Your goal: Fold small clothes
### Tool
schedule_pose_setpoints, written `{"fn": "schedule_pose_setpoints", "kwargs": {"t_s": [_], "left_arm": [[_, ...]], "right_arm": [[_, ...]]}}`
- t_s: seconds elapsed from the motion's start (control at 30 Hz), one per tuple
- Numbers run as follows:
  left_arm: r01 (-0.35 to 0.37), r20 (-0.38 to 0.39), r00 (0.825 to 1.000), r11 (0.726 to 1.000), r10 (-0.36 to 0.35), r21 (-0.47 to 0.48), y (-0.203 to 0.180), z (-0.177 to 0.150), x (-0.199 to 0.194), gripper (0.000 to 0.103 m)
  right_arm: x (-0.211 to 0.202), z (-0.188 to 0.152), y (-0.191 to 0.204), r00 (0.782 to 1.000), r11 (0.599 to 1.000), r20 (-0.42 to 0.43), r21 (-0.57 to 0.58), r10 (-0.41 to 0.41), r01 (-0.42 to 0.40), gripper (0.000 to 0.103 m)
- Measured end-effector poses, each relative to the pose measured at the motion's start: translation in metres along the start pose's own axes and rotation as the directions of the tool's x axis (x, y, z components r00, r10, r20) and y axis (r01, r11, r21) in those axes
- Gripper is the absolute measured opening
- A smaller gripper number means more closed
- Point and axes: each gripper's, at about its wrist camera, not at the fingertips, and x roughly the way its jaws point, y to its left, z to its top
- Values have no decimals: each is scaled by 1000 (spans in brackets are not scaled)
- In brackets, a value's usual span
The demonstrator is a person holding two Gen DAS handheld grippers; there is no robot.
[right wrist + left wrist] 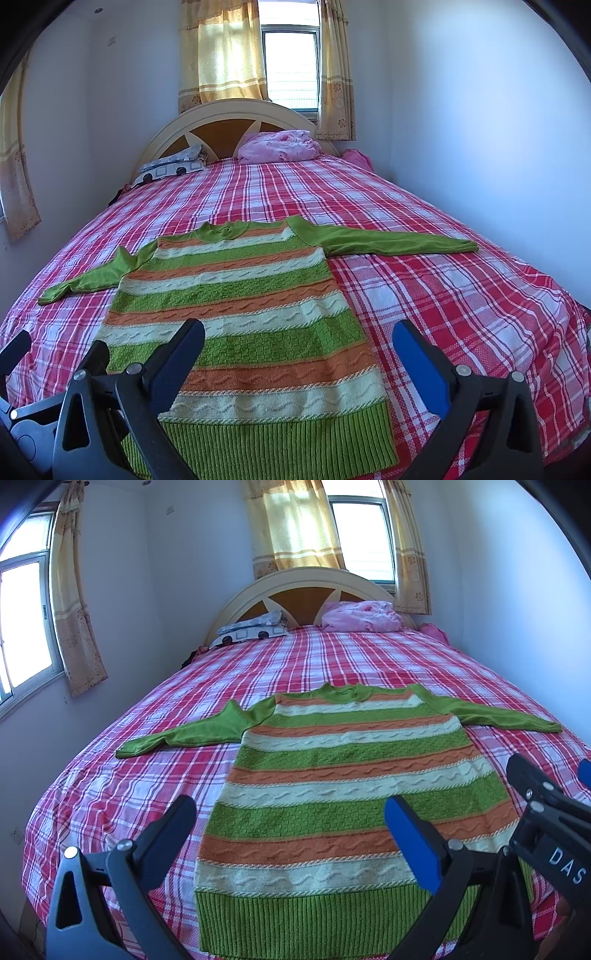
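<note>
**Striped sweater lying flat on the bed, both grippers spread wide above its hem**

A knitted sweater (343, 775) with green, orange and cream stripes is lying spread out, front up, on a bed covered by a red-and-white plaid sheet (110, 794). Its ribbed green hem is sitting at the bottom centre of both views, its collar is pointing toward the headboard (306, 590) in the upper middle, and both green sleeves are stretching out sideways, one toward the left edge of the frame and one toward the right.

In the left wrist view, the left gripper (291, 834) is hovering over the lower part of the sweater with its fingers standing wide apart and gripping nothing. The black finger at lower left is lying over the plaid sheet just beside the sweater's left edge, while the blue-padded finger at lower right is sitting over the sweater's right half. So most of the lower body of the garment is showing between them. Whether the fingers are touching the cloth cannot be told.

In the right wrist view, the right gripper (299, 354) is likewise spread wide and empty. Its left finger is appearing over the sweater's middle stripes, and its right finger is appearing over bare sheet well right of the garment, so the sweater's right edge and hem corner are lying between them.

The right gripper is also showing at the right edge of the left view.

Near the headboard, a patterned pillow (251, 629) and a pink bundle (360, 616) are resting side by side.
</note>
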Motion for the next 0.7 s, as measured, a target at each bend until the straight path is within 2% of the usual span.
{"fn": "schedule_pose_setpoints", "kwargs": {"t_s": [0.7], "left_arm": [[0, 5, 1000, 1000, 0, 1, -5, 1, -4, 103]], "right_arm": [[-1, 0, -1, 1000, 1000, -3, 4, 5, -5, 102]]}}
